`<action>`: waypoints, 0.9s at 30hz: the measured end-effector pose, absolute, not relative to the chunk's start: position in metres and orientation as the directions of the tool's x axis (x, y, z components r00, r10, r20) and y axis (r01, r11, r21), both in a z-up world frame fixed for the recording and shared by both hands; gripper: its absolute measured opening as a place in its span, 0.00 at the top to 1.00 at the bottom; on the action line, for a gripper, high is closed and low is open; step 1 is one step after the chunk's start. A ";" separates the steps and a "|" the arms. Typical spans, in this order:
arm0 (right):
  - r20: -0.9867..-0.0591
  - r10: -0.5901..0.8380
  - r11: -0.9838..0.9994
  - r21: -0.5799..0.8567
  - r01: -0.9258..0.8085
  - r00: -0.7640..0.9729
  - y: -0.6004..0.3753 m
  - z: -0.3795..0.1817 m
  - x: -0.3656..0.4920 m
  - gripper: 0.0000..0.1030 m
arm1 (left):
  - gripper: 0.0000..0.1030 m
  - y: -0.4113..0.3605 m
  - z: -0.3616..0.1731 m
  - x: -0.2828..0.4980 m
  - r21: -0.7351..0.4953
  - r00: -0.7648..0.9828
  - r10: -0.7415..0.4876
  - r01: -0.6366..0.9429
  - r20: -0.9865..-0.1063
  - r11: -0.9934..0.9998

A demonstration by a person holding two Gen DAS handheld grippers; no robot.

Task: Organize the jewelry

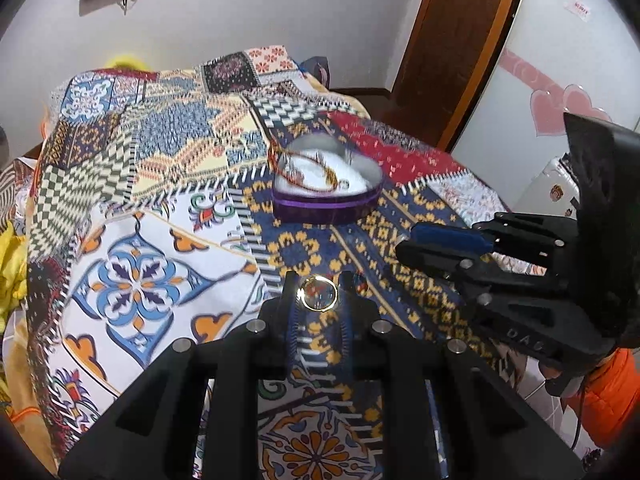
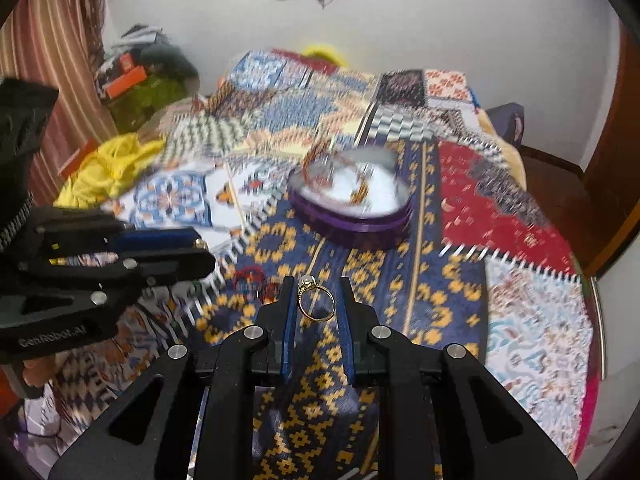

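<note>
Between the left gripper fingers sits a gold ring. Right gripper likewise clamps a stone-set ring. Farther off rests the purple heart box.

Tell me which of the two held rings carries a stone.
The gold ring in the right gripper: a pale stone sits at its upper left. The ring in the left gripper is a plain band.

Shiny gold metal ring, woven quilt
</note>
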State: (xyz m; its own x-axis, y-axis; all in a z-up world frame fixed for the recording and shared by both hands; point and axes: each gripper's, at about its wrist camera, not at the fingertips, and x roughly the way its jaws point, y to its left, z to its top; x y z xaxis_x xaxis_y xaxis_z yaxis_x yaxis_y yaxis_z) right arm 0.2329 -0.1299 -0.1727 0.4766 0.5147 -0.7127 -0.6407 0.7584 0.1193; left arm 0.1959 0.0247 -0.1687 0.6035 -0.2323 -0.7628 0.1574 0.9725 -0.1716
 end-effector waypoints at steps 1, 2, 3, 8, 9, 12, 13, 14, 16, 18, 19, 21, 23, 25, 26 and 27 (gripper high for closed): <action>-0.701 0.519 0.764 0.124 -0.633 0.489 -0.133 -0.167 0.234 0.84 | 0.83 0.025 -0.165 0.196 -0.173 0.611 -0.233 0.158 -0.757 0.972; -0.692 0.523 0.767 0.128 -0.629 0.497 -0.134 -0.163 0.235 0.84 | 0.83 0.026 -0.162 0.197 -0.174 0.616 -0.234 0.158 -0.752 0.972; -0.681 0.527 0.770 0.131 -0.624 0.508 -0.135 -0.158 0.236 0.84 | 0.83 0.026 -0.157 0.198 -0.174 0.626 -0.235 0.159 -0.743 0.972; -0.637 0.528 0.788 0.122 -0.603 0.562 -0.138 -0.140 0.241 0.83 | 0.83 0.029 -0.140 0.203 -0.174 0.660 -0.235 0.158 -0.713 0.972; -0.630 0.530 0.790 0.123 -0.601 0.568 -0.139 -0.137 0.242 0.83 | 0.83 0.030 -0.136 0.205 -0.174 0.668 -0.235 0.158 -0.706 0.972; -0.607 0.537 0.794 0.129 -0.594 0.585 -0.140 -0.129 0.246 0.83 | 0.83 0.032 -0.127 0.211 -0.175 0.687 -0.237 0.160 -0.687 0.971; -0.601 0.540 0.794 0.132 -0.593 0.589 -0.141 -0.126 0.247 0.83 | 0.83 0.032 -0.125 0.212 -0.175 0.690 -0.238 0.161 -0.683 0.971; -0.594 0.542 0.796 0.135 -0.590 0.595 -0.141 -0.124 0.248 0.83 | 0.83 0.032 -0.122 0.213 -0.175 0.696 -0.238 0.162 -0.678 0.971; -0.583 0.544 0.799 0.140 -0.585 0.603 -0.141 -0.121 0.254 0.83 | 0.83 0.033 -0.117 0.218 -0.175 0.707 -0.239 0.164 -0.665 0.971; -0.578 0.542 0.802 0.139 -0.581 0.610 -0.141 -0.120 0.258 0.83 | 0.83 0.034 -0.114 0.222 -0.177 0.714 -0.240 0.163 -0.657 0.970; -0.577 0.540 0.803 0.137 -0.579 0.613 -0.140 -0.119 0.261 0.83 | 0.83 0.035 -0.113 0.225 -0.179 0.717 -0.241 0.163 -0.654 0.970; -0.577 0.535 0.807 0.134 -0.574 0.617 -0.139 -0.121 0.267 0.83 | 0.83 0.035 -0.111 0.231 -0.181 0.720 -0.242 0.163 -0.650 0.970; -0.583 0.533 0.809 0.139 -0.571 0.613 -0.137 -0.124 0.272 0.83 | 0.83 0.035 -0.112 0.237 -0.182 0.720 -0.244 0.165 -0.649 0.969; -0.595 0.541 0.803 0.156 -0.575 0.595 -0.135 -0.130 0.278 0.83 | 0.83 0.034 -0.115 0.244 -0.187 0.716 -0.251 0.170 -0.652 0.968; -0.605 0.544 0.801 0.169 -0.574 0.582 -0.133 -0.134 0.282 0.83 | 0.83 0.034 -0.117 0.247 -0.189 0.711 -0.255 0.171 -0.655 0.967; -0.611 0.547 0.799 0.176 -0.575 0.572 -0.134 -0.137 0.285 0.83 | 0.83 0.034 -0.120 0.252 -0.193 0.705 -0.258 0.173 -0.660 0.966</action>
State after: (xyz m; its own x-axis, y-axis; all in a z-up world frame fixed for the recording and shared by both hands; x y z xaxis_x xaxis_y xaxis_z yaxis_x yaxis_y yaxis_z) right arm 0.2852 -0.1340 -0.1372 0.5722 0.5471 -0.6109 -0.5753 0.7987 0.1765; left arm 0.2517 0.0336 -0.1203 0.7053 -0.2581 -0.6603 0.1728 0.9659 -0.1930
